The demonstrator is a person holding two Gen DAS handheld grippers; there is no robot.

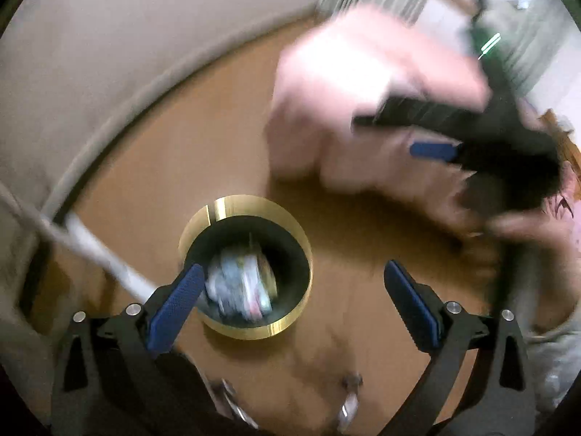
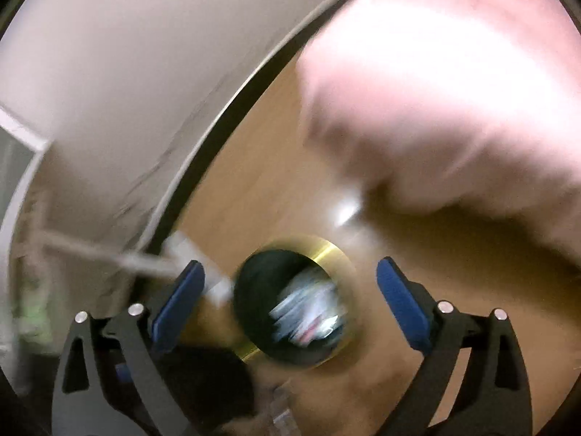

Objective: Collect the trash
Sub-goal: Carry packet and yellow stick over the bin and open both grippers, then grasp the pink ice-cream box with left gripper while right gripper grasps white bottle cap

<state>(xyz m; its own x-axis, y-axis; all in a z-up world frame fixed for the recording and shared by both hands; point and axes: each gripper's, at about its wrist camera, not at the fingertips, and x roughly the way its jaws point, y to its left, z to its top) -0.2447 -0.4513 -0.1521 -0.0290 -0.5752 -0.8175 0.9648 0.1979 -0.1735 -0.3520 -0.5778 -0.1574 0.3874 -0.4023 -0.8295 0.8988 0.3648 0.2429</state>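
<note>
both cameras look steeply down along their own fingers at the brown floor [image 1: 218,152], from fairly near. the left view has the bin [image 1: 245,266] just ahead of its fingers [image 1: 174,307]; the right view sees the same bin [image 2: 295,301] between its fingers [image 2: 178,305]. both also share the pink cloth [image 1: 363,101] and wall [image 1: 109,54].

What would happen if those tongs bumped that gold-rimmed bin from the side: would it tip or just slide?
Probably slide before tipping: the bin sits on smooth wooden floor, which looks low on grip. It may be light, since only crumpled trash shows inside. Its round wall means it could roll if it did fall. The blur makes its height hard to judge.
</note>
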